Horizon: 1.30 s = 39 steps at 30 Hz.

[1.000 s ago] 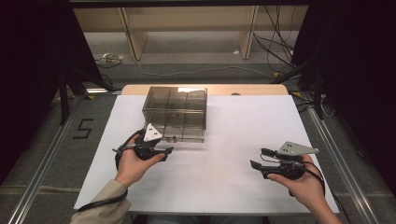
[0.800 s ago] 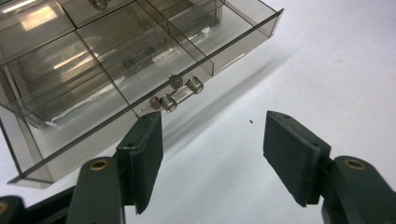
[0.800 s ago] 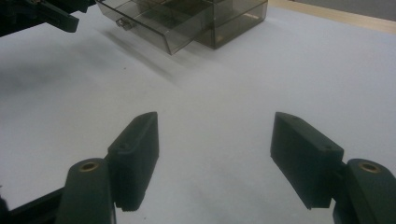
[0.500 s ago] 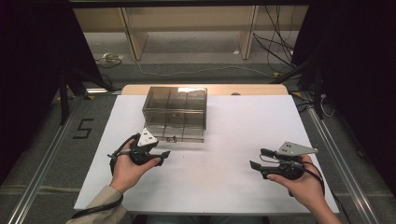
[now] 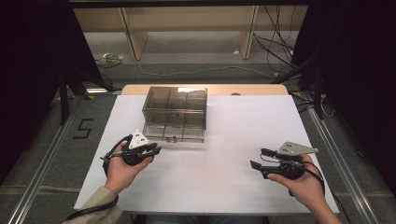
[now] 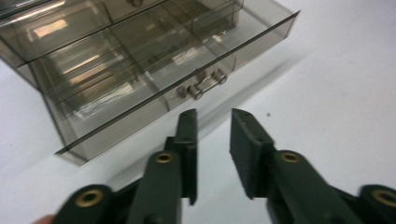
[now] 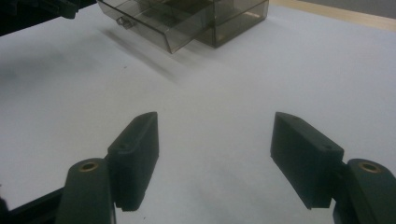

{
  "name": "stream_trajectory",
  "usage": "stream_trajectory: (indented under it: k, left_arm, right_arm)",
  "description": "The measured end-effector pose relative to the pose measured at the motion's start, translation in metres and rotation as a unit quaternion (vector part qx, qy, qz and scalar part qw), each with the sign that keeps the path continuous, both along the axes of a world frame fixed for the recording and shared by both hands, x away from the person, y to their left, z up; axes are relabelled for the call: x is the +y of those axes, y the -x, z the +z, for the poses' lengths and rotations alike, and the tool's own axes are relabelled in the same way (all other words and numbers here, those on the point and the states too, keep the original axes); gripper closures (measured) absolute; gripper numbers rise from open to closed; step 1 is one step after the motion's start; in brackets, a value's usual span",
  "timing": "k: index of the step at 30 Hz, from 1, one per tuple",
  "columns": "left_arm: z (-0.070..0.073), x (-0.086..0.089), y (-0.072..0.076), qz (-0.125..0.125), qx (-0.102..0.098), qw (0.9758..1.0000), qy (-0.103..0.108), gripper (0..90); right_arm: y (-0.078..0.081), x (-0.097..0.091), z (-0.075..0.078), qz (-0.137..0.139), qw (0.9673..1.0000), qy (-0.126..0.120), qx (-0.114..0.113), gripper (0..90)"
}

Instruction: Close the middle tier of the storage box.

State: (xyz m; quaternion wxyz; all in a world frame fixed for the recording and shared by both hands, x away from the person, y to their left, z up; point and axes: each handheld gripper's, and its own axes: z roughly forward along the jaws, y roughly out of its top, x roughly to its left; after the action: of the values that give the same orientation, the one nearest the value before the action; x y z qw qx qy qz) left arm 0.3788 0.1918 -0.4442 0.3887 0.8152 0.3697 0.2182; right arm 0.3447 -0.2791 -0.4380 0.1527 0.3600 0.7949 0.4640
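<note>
A smoky clear plastic drawer box [image 5: 175,106] stands at the table's middle back, its bottom drawer [image 5: 173,135] pulled out toward me. My left gripper [image 5: 156,149] lies just left of the drawer front. In the left gripper view its jaws [image 6: 214,116] point at the small drawer handle [image 6: 201,85] from a short distance. They have just been closing and stand a narrow gap apart with nothing between them. My right gripper [image 5: 258,157] rests at the front right, open wide and empty [image 7: 215,130], far from the box [image 7: 187,18].
The white table top [image 5: 224,186] stretches between the two hands. Its wooden back edge [image 5: 243,88] runs behind the box. A metal rail [image 5: 42,186] lines the floor on the left, and cables [image 5: 196,72] lie on the floor beyond the table.
My left hand has drawn back to the left, away from the drawer front, and its jaws look narrower. The right hand and the box have stayed put.
</note>
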Motion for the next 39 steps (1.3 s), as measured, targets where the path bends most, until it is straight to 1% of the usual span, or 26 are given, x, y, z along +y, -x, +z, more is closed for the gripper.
stream_trajectory:
  k: [2,4,7,12,14,15,16,20,21,22,28,31,34,37,39]
  left_arm:
    - [-0.002,0.003,-0.001,0.002,-0.008,0.9999,-0.007,86.4]
    - [-0.005,0.005,-0.002,0.005,-0.01,0.9999,-0.008,89.2]
    - [-0.007,0.004,-0.001,0.001,-0.017,0.9998,-0.013,89.3]
    - [-0.01,0.003,-0.003,-0.002,-0.017,0.9996,-0.021,89.4]
    - [-0.011,0.003,-0.003,-0.002,-0.018,0.9996,-0.022,89.4]
    - [-0.011,0.003,-0.004,0.0,-0.019,0.9997,-0.018,89.4]
    - [-0.011,0.002,-0.005,0.0,-0.019,0.9997,-0.016,89.4]
    - [-0.013,-0.003,-0.012,-0.004,-0.025,0.9994,-0.022,89.4]
    - [-0.014,-0.005,-0.015,-0.005,-0.026,0.9993,-0.027,89.4]
    - [-0.015,-0.005,-0.017,-0.005,-0.026,0.9991,-0.032,89.4]
    - [-0.022,-0.013,-0.032,-0.006,-0.021,0.9989,-0.042,89.5]
    - [-0.023,-0.017,-0.036,-0.012,-0.019,0.9986,-0.047,89.5]
    - [-0.025,-0.022,-0.04,-0.011,-0.019,0.9984,-0.052,89.5]
    - [-0.026,-0.024,-0.043,-0.011,-0.017,0.998,-0.061,89.5]
    - [-0.028,-0.025,-0.045,-0.012,-0.012,0.998,-0.061,89.5]
  right_arm:
    - [-0.002,0.0,0.0,0.0,1.0,-0.002,-0.001,33.1]
    - [-0.003,0.001,-0.001,0.002,1.0,-0.004,0.001,33.1]
    - [-0.005,0.003,-0.003,0.008,1.0,0.0,0.002,33.1]
    - [-0.006,0.003,-0.003,0.006,1.0,-0.001,0.004,33.1]
    - [-0.006,0.003,-0.003,0.007,1.0,0.0,0.004,33.1]
    - [-0.007,0.003,-0.003,0.007,1.0,0.0,0.003,33.1]
    - [-0.007,0.003,-0.003,0.007,1.0,0.0,0.003,33.1]
    - [-0.006,0.003,-0.003,0.008,1.0,0.003,0.003,33.1]
    - [-0.006,0.003,-0.003,0.009,1.0,0.004,0.002,33.1]
    - [-0.006,0.003,-0.003,0.009,0.9999,0.005,0.002,33.1]
    - [-0.004,0.006,0.0,0.01,0.9999,0.008,-0.001,33.1]
    - [-0.004,0.006,-0.001,0.01,0.9999,0.008,0.0,33.1]
    - [-0.004,0.006,-0.001,0.011,0.9999,0.008,0.0,33.1]
    - [-0.004,0.005,-0.001,0.01,0.9999,0.008,0.0,33.1]
    - [-0.004,0.005,-0.001,0.01,0.9999,0.008,0.0,33.1]
